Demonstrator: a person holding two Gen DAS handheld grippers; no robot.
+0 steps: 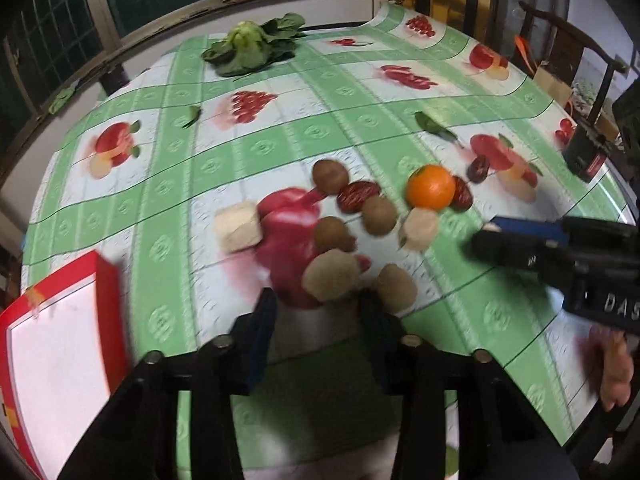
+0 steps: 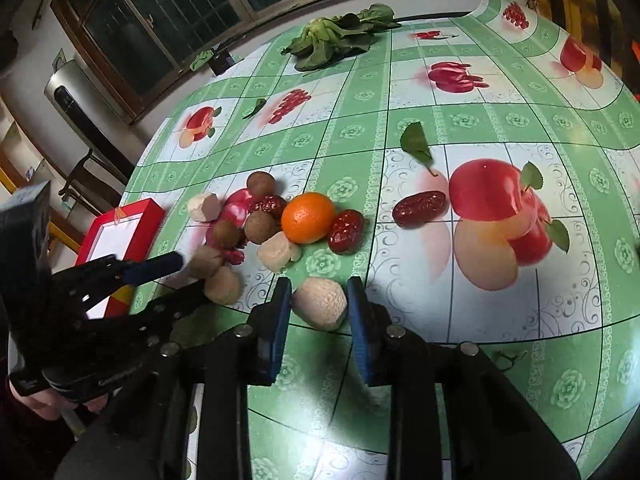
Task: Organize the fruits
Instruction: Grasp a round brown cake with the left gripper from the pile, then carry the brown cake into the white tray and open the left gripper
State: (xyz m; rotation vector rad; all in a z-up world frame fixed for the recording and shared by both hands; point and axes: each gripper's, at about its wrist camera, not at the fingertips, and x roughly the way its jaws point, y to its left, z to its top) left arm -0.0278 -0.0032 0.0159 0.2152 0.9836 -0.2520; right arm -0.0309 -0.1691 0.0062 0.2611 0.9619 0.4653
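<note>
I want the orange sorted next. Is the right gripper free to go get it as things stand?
Probably not yet: the right gripper already holds a pale fruit between its fingers. The orange lies beyond it, with another pale fruit directly in front.

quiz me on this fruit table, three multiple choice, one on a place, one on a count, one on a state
1. Where do the leafy greens lie?
A. in the red box
B. at the table's far edge
C. beside the orange

2. How many oranges are on the table?
A. one
B. two
C. three

3. What is the right gripper doing?
A. wide open above the orange
B. shut on a red date
C. shut on a pale lump

Answers:
1 B, the leafy greens lie at the far edge of the table.
2 A, only one orange shows.
3 C, the right gripper has both pads against the pale lump.
</note>
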